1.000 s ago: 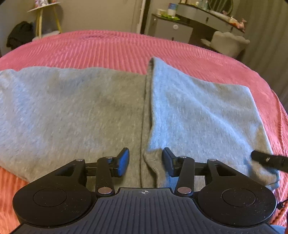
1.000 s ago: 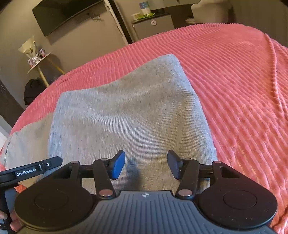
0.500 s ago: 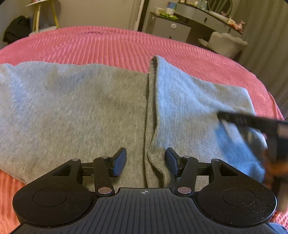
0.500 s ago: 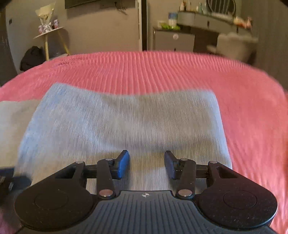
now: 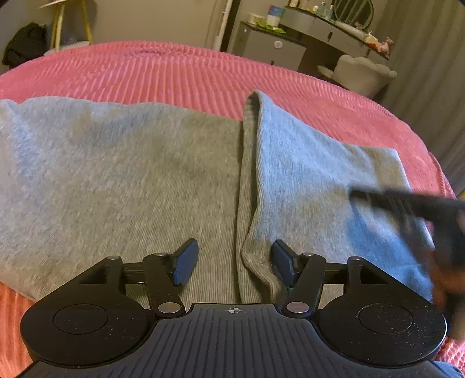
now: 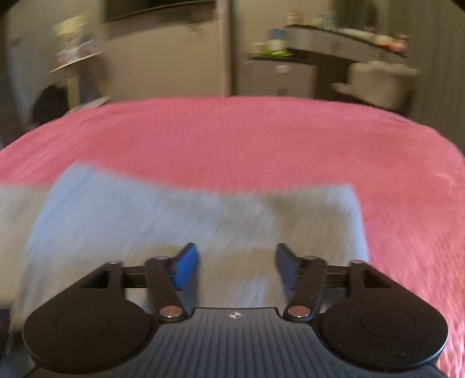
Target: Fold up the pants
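Observation:
Grey pants (image 5: 116, 180) lie flat on the pink bedspread (image 5: 174, 69). Their right part (image 5: 314, 180) is folded over, with its ribbed edge (image 5: 247, 174) running toward me. My left gripper (image 5: 232, 257) hovers low over the near end of that edge; its jaws are opening, the edge lies loose between them and the pads do not press it. In the left wrist view my right gripper (image 5: 407, 203) is a dark blur over the folded part. The right wrist view is blurred: the right gripper (image 6: 237, 260) is above the folded layer (image 6: 174, 221), jaws opening, nothing pinched.
The bedspread (image 6: 232, 139) stretches beyond the pants in every direction. Past the bed stand a grey dresser (image 5: 276, 46), a pale chair (image 5: 360, 72) and a small side table (image 5: 66, 17). A dark bundle (image 5: 20, 46) sits at the far left.
Both grippers' jaws have spread wider. The right gripper swung in over the folded part and rolled level; its view went from tilted to straight. The left gripper stayed put.

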Tool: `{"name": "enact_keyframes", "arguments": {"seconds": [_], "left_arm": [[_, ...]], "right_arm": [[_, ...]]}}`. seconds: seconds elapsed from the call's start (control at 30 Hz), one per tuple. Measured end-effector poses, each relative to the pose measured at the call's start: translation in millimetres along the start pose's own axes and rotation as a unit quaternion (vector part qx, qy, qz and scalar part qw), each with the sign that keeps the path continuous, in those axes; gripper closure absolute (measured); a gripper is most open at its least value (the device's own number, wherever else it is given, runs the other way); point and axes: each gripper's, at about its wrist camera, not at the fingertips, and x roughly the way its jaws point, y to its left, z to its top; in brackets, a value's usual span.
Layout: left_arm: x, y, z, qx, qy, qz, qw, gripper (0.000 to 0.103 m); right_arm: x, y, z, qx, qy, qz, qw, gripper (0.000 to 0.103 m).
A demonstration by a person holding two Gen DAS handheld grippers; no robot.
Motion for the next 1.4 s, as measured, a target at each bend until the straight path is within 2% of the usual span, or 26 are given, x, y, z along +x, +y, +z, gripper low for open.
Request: {"name": "enact_keyframes", "arguments": {"seconds": [0.03,0.1,0.17,0.3,0.37,0.4,0.43,0.47,0.53,0.73,0.8,0.87,0.9,0.97,1.0,1.03,1.07,1.13,1.2,1.3,1.33,1.4], "left_arm": [[0.8,-0.8,-0.2,0.003,-0.001,0.002,1.0000,0.036],[1.4,-2.4,-0.8,0.007,-0.004,0.005,1.0000,0.035],[1.3,-3.0,-1.6,0.010,-0.006,0.007,0.9999,0.034],[2.0,-0.9,-5.1,0.008,-0.018,-0.001,0.9998,0.035],[1.7,-0.8,-7.6,0.012,-0.025,-0.002,0.9996,0.036],[0.2,-0.9,-8.5,0.013,-0.029,-0.004,0.9995,0.043],[-1.7,-0.6,-9.0,0.011,-0.032,-0.011,0.9994,0.054],[-3.4,0.3,-9.3,0.006,-0.031,-0.022,0.9993,0.060],[-4.5,2.1,-8.9,-0.007,-0.026,-0.042,0.9987,0.079],[-17.5,-2.2,-8.4,0.004,-0.052,-0.027,0.9983,0.095],[-26.0,-2.8,-7.2,0.003,-0.071,0.009,0.9975,0.102],[-32.5,3.8,-5.0,-0.003,-0.087,0.060,0.9944,0.101],[-35.6,10.4,-3.0,-0.008,-0.085,0.072,0.9938,0.097],[-47.8,28.2,3.9,-0.027,-0.082,0.067,0.9940,0.069],[-57.9,40.5,8.4,-0.048,-0.086,0.072,0.9925,0.035],[-68.6,53.6,11.7,-0.074,-0.099,0.081,0.9890,0.016],[-81.0,70.2,14.3,-0.103,-0.122,0.089,0.9832,0.014],[-100.5,107.0,18.8,-0.154,-0.152,0.106,0.9704,0.015],[-112.5,149.6,19.3,-0.211,-0.160,0.136,0.9545,0.015],[-117.5,208.4,2.7,-0.313,-0.161,0.172,0.9201,0.024],[-116.5,225.1,-3.8,-0.349,-0.161,0.158,0.9097,0.024],[-109.1,246.5,-9.4,-0.399,-0.154,0.115,0.8966,0.025]], "right_arm": [[-10.6,2.6,-10.2,-0.015,0.010,0.012,1.000,0.031],[-25.1,5.5,-29.3,-0.037,0.062,0.022,0.997,0.029],[-44.1,6.7,-45.3,-0.045,0.077,0.023,0.996,0.025],[-75.2,-0.4,-64.3,0.001,0.082,0.026,0.996,0.025],[-87.0,-4.2,-70.5,0.024,0.068,0.025,0.997,0.025],[-90.3,-6.8,-72.8,0.044,0.066,0.025,0.997,0.025],[-92.1,-8.0,-74.8,0.059,0.065,0.026,0.996,0.025],[-93.5,-8.9,-76.7,0.069,0.066,0.025,0.995,0.025],[-94.4,-8.6,-76.2,0.079,0.064,0.020,0.995,0.025],[-91.5,-5.4,-77.9,0.072,0.070,0.011,0.995,0.025],[-92.6,-4.8,-79.3,0.072,0.068,0.009,0.995,0.025],[-94.6,-7.4,-80.4,0.076,0.065,0.007,0.995,0.025],[-95.1,-9.2,-80.7,0.082,0.064,0.005,0.995,0.025],[-95.0,-13.9,-81.8,0.096,0.062,0.011,0.993,0.025],[-94.8,-16.4,-81.8,0.103,0.062,0.015,0.993,0.025],[-94.9,-17.6,-82.0,0.109,0.062,0.017,0.992,0.025],[-95.2,-18.3,-82.2,0.112,0.062,0.019,0.992,0.025],[-95.2,-19.1,-82.4,0.115,0.061,0.020,0.991,0.024],[-94.2,-18.5,-82.3,0.115,0.063,0.022,0.991,0.023],[-91.0,-18.9,-82.1,0.113,0.068,0.024,0.991,0.022],[-90.3,-18.6,-82.1,0.113,0.069,0.024,0.991,0.021],[-88.7,-17.4,-81.5,0.111,0.072,0.026,0.991,0.019]]}}
